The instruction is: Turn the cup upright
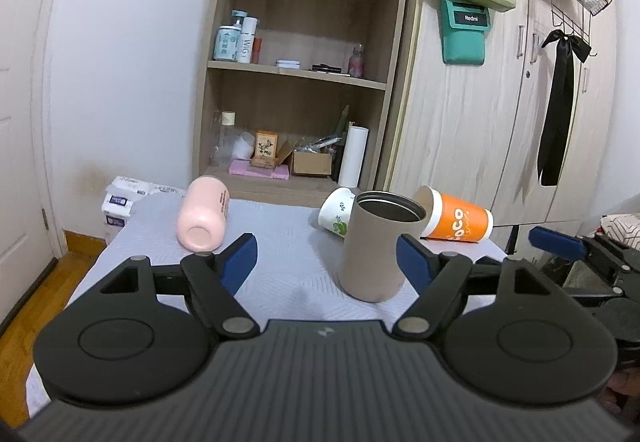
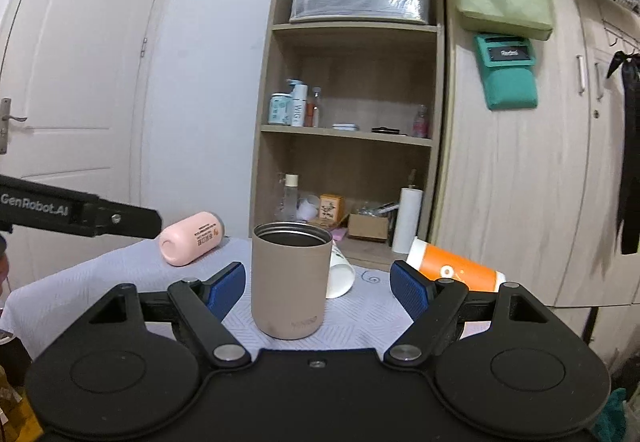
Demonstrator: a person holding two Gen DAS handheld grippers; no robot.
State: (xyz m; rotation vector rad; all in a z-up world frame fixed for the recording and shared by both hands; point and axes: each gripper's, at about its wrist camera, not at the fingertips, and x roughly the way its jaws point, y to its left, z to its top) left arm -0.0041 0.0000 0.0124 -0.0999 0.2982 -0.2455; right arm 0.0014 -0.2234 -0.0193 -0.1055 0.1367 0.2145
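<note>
Nearest us in each wrist view is a black hand-held gripper with blue pads. Our left hand-held gripper is spread wide and grasps nothing; its right pad sits just beside the tan cup, though we cannot tell if they touch. Our right hand-held gripper is likewise released, its pads apart on either side of the same cup without touching it. The cup stands upright, mouth up, on the counter, which is covered by a pale patterned cloth. Behind it a white paper cup and an orange cup lie on their sides, and a pink bottle lies on its side to the left. A wooden shelf stands against the wall beyond.
</note>
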